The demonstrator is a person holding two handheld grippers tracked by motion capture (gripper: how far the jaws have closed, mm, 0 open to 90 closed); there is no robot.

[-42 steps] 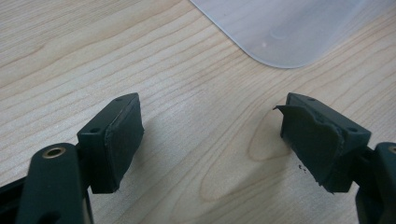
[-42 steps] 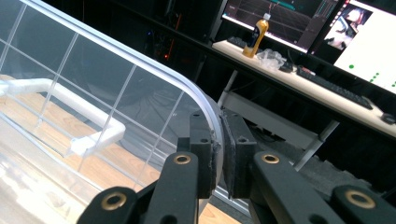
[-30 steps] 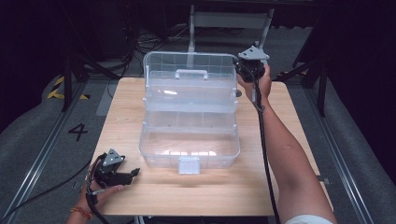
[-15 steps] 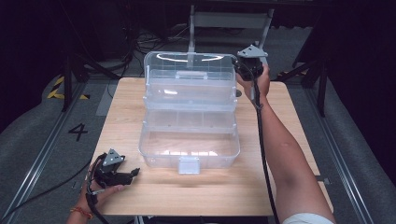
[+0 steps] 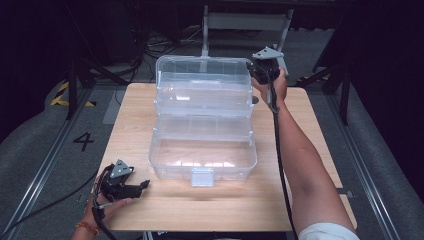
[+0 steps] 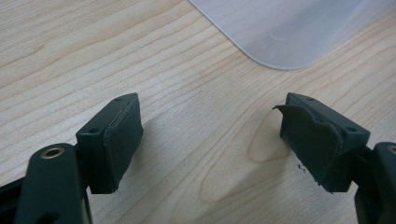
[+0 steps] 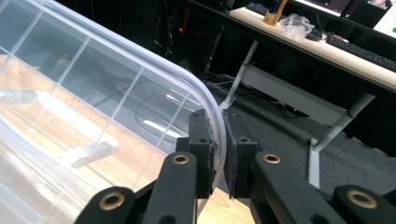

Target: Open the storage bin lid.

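A clear plastic tiered box stands in the middle of the wooden table, its lid raised upright at the back. My right gripper is shut on the lid's rim at its top right corner. In the right gripper view the pads pinch the curved edge of the lid between them. My left gripper rests low over the table at the near left, open with nothing between its jaws. The left gripper view has its gripper over bare wood, a box corner ahead.
A white latch sticks out at the box's front. The lid's handle shows through the plastic. Dark stands and cables crowd the floor behind the table. A desk with a keyboard lies beyond.
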